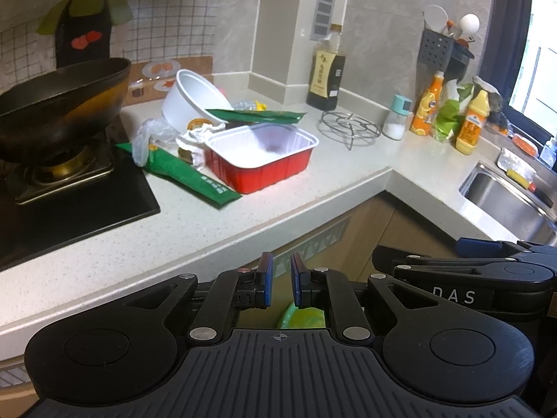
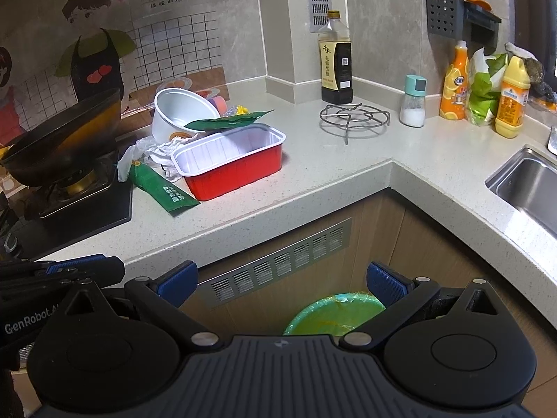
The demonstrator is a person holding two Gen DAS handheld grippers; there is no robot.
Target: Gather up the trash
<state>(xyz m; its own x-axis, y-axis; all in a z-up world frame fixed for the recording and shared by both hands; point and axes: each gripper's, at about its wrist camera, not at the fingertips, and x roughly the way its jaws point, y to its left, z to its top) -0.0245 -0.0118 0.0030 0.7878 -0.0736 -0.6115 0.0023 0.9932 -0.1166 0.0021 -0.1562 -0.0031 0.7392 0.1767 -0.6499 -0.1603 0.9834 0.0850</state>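
Left gripper (image 1: 281,280) nearly clenched on nothing, right gripper (image 2: 282,283) spread wide, both short of red foil tray (image 2: 232,163), green wrappers (image 2: 158,188), bin (image 2: 336,313) below

Trash heap on the table beside the stove

Foil tray (image 2: 229,160) in front; bowl (image 2: 181,113) behind it, wrapper (image 2: 158,188) at its left, wok (image 2: 62,136) farther left, bin (image 2: 336,313) below.

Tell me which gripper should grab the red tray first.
Right, probably. The right gripper is wide open with nothing between its fingers, ready to straddle the red tray rim. The left gripper is nearly shut and would have to open first. Both hang short of the counter.
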